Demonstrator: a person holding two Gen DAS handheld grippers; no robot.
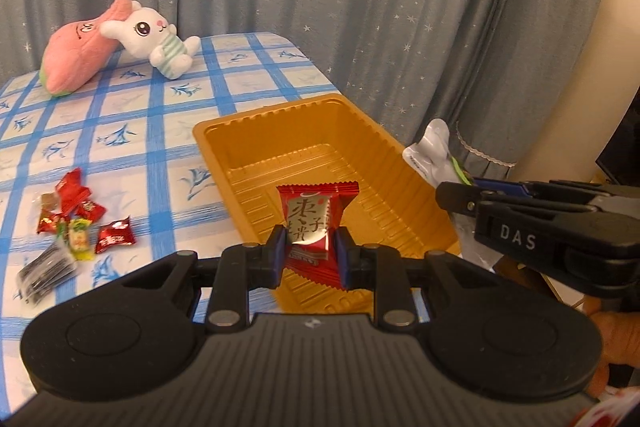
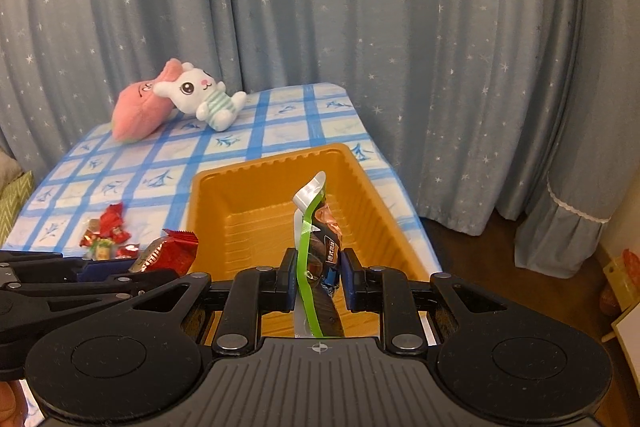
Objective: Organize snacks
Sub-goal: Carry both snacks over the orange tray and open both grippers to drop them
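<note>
Each gripper (image 1: 311, 254) (image 2: 319, 279) clamps a snack above the tray (image 1: 256, 131).

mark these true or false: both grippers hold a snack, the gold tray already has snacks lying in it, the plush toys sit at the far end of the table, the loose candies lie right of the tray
1. Both grippers hold a snack. True: the left gripper is shut on a red snack packet, and the right gripper is shut on a green-edged snack pouch.
2. The gold tray already has snacks lying in it. False: its visible floor is bare; both snacks are in the fingers.
3. The plush toys sit at the far end of the table. True.
4. The loose candies lie right of the tray. False: they lie left of it.
</note>
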